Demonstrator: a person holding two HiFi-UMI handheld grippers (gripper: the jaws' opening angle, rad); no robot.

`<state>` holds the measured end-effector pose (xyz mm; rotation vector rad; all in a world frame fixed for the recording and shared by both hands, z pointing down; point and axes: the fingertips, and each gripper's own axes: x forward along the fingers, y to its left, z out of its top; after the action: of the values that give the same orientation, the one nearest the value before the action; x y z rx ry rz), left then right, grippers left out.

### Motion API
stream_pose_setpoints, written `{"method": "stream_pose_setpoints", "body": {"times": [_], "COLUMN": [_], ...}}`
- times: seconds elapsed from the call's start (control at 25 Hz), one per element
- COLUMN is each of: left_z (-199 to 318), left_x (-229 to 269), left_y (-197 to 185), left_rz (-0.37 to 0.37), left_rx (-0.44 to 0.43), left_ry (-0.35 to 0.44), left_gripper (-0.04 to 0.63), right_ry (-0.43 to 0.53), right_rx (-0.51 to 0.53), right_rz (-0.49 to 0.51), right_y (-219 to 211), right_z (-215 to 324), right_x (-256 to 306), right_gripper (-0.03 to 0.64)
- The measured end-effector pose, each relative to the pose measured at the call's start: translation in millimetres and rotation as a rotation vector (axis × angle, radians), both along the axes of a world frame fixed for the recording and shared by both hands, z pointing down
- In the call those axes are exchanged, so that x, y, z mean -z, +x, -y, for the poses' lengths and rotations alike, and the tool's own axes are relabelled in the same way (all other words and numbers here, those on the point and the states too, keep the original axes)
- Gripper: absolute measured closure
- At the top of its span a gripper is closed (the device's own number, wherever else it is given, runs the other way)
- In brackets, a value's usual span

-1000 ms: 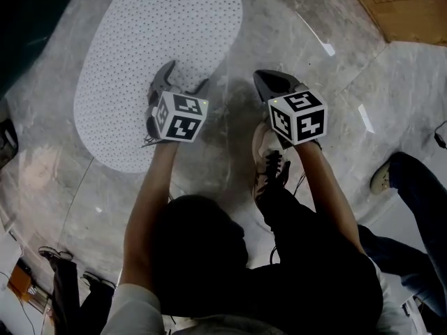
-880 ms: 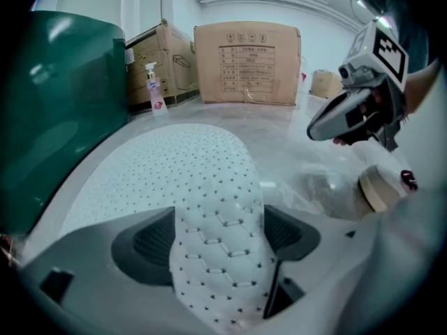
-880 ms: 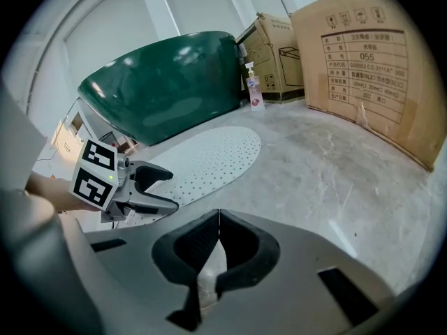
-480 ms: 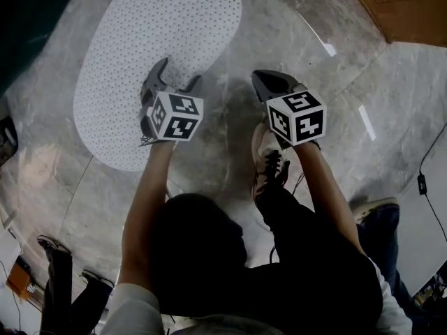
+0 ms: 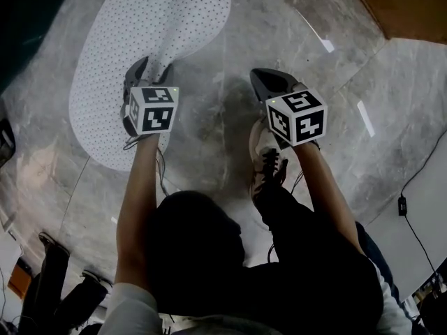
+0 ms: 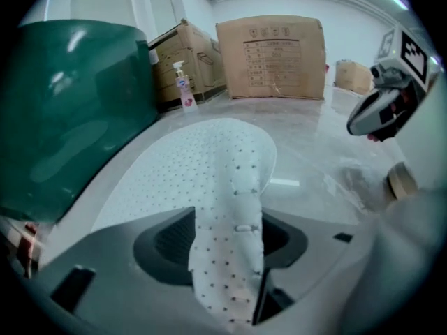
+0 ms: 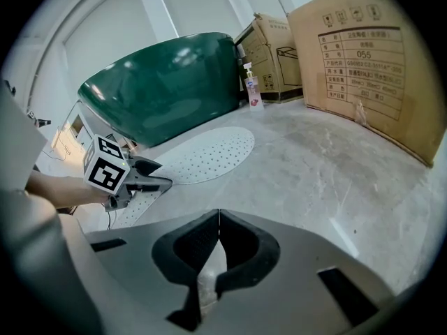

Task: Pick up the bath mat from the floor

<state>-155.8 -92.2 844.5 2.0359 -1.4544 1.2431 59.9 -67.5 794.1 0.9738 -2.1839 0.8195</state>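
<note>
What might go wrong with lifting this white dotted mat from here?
The jaws of the left hand-held gripper have just been closing on a narrow fold of the bath mat; that small pinch may slip under the mat's weight. Most of it lies flat on the stone floor and may drag. The right hand-held gripper is shut and empty, giving no support.

The person wore a pale short sleeve (image 5: 135,311) at the left shoulder, dark trousers (image 5: 307,222) and a light sneaker (image 5: 263,147) with dark laces. The left gripper (image 5: 155,65) and the right gripper (image 5: 264,77) each had a grey, smoothly moulded body with dark ribbed pads (image 7: 197,239) set into it. Each carried a white marker cube, the left cube (image 5: 152,110) and the right cube (image 5: 297,116), printed with black square patterns and showing a small green light at one corner. A thin dark cable (image 5: 162,176) ran from the left gripper.
</note>
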Motion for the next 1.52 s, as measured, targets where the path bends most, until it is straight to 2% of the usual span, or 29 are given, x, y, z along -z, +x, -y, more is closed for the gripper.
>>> {"method": "stream_pose_setpoints", "body": {"times": [0.08, 0.16, 0.24, 0.28, 0.48, 0.68, 0.8, 0.92, 1.16, 1.28, 1.52], "left_z": [3.2, 3.5, 1.6, 1.3, 1.6, 9.8, 5.0, 12.0, 30.8, 40.5, 51.9], "left_x": [-0.6, -1.3, -1.4, -1.2, 5.8, 45.9, 79.9, 120.0, 201.4, 239.9, 299.5], "left_y": [-9.5, -8.1, -2.3, -0.4, -6.2, -20.1, -37.4, -60.3, -97.1, -101.3, -91.7], "left_rz": [-0.019, -0.029, -0.035, -0.035, -0.035, -0.073, -0.124, -0.176, -0.257, -0.292, -0.389], "left_rx": [0.031, 0.002, -0.042, -0.054, -0.023, 0.036, 0.107, 0.183, 0.291, 0.290, 0.228], "left_ry": [-0.018, -0.041, -0.059, -0.058, -0.016, 0.096, 0.154, 0.250, 0.396, 0.473, 0.580], "left_gripper": [0.351, 0.369, 0.496, 0.533, 0.559, 0.563, 0.565, 0.565, 0.565, 0.565, 0.565], "right_ry": [0.000, 0.000, 0.002, 0.004, 0.027, 0.106, 0.140, 0.204, 0.319, 0.385, 0.476], "right_rx": [0.000, 0.000, -0.001, -0.001, -0.015, -0.077, -0.131, -0.183, -0.139, -0.099, -0.084], "right_rz": [0.002, 0.006, 0.011, 0.013, 0.022, 0.021, 0.019, 0.042, 0.030, 0.000, 0.001], "right_y": [1.1, 0.3, -2.4, -3.7, -5.7, 4.9, 17.3, 25.9, 22.3, 19.4, 17.4], "right_z": [0.9, 0.5, 0.0, -0.1, 2.4, 18.8, 29.3, 51.7, 70.3, 76.0, 87.8], "right_x": [0.9, 1.7, 2.8, 3.7, 13.6, 40.8, 68.7, 107.2, 189.0, 224.4, 284.9], "right_gripper": [0.601, 0.601, 0.601, 0.601, 0.601, 0.601, 0.601, 0.601, 0.601, 0.601, 0.601]}}
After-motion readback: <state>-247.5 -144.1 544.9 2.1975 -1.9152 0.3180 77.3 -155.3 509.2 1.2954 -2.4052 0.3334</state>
